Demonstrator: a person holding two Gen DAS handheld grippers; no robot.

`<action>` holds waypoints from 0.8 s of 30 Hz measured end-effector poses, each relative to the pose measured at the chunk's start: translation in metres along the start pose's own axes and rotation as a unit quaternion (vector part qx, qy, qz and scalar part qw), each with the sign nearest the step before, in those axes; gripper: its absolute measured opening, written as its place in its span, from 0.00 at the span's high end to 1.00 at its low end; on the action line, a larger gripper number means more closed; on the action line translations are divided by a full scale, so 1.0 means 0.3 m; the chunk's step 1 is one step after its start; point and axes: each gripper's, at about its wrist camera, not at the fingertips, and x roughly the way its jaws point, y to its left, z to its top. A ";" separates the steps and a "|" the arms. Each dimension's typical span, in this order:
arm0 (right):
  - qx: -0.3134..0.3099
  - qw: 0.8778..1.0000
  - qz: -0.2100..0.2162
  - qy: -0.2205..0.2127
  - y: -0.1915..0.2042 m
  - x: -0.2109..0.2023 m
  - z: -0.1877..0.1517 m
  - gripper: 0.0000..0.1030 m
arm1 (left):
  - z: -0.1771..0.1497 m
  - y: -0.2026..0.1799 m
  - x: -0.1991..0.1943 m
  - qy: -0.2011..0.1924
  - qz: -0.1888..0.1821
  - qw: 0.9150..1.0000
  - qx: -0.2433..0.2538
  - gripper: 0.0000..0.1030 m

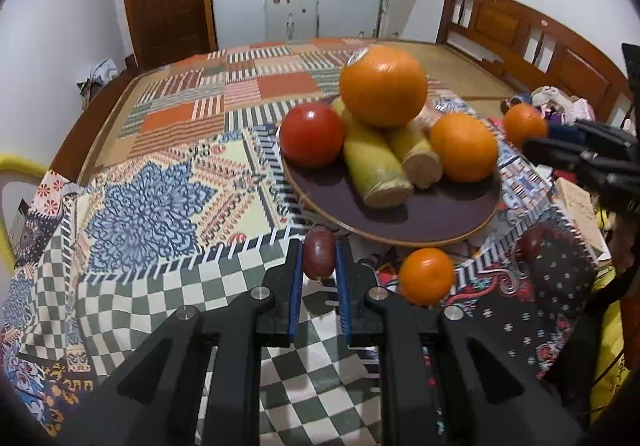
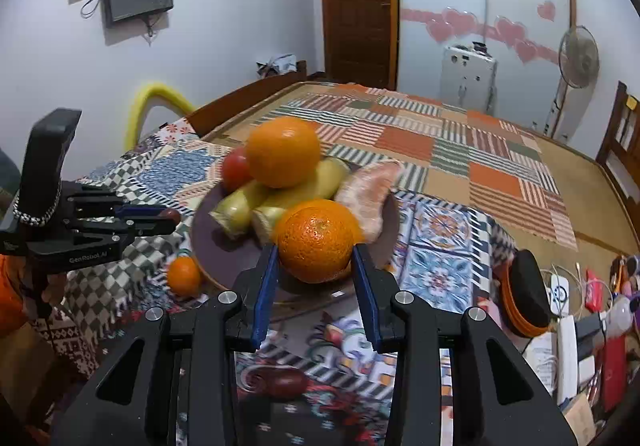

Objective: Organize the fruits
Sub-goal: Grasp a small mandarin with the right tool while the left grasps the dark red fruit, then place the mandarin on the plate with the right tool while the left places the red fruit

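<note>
The left gripper [image 1: 319, 260] pinches a small dark-red oval fruit [image 1: 318, 254], perhaps a jujube, between its blue-padded fingers [image 1: 296, 286], held just in front of the near rim of the dark round plate [image 1: 432, 213]. On that plate lie a red tomato [image 1: 312, 133], two pale yellow-green stalk pieces [image 1: 376, 169], a mid-sized orange [image 1: 464, 147] and a large orange [image 1: 383, 85] stacked on top; the right wrist view also shows a peeled pink citrus segment [image 2: 368, 189] at the plate's far side. A small mandarin [image 1: 426, 276] sits on the patterned cloth [image 1: 144, 213] just beside the plate's near edge, and a second dark-red fruit [image 1: 532, 242] lies further right on the cloth. The right gripper [image 2: 314, 266] clasps an orange [image 2: 318, 240] between its fingers [image 2: 266, 286], above the plate's edge. That view is motion-blurred, so whether this orange touches the plate is unclear.
</note>
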 end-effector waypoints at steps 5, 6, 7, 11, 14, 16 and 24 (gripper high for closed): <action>-0.008 1.000 0.018 0.000 0.058 0.017 0.007 0.67 | 0.021 -0.005 -0.058 -0.020 -0.011 1.000 -0.004 0.85; -0.009 1.000 0.020 0.002 0.069 0.026 0.008 0.67 | 0.024 -0.008 -0.064 -0.022 -0.013 1.000 -0.005 0.85; -0.010 1.000 0.022 0.004 0.078 0.037 0.009 0.67 | 0.027 -0.010 -0.070 -0.024 -0.016 1.000 -0.006 0.85; -0.014 0.999 0.030 0.016 0.103 0.075 0.011 0.67 | 0.054 -0.020 -0.059 -0.025 -0.021 0.999 -0.007 0.85; -0.018 0.999 0.032 0.025 0.112 0.103 0.014 0.67 | 0.073 -0.025 -0.030 -0.023 -0.016 1.000 -0.006 0.85; -0.019 0.999 0.035 0.031 0.116 0.119 0.014 0.67 | 0.082 -0.021 -0.006 -0.022 -0.013 1.000 -0.009 0.85; -0.022 0.998 0.031 0.046 0.119 0.145 0.006 0.67 | 0.101 -0.026 0.051 -0.014 -0.013 1.000 -0.011 0.85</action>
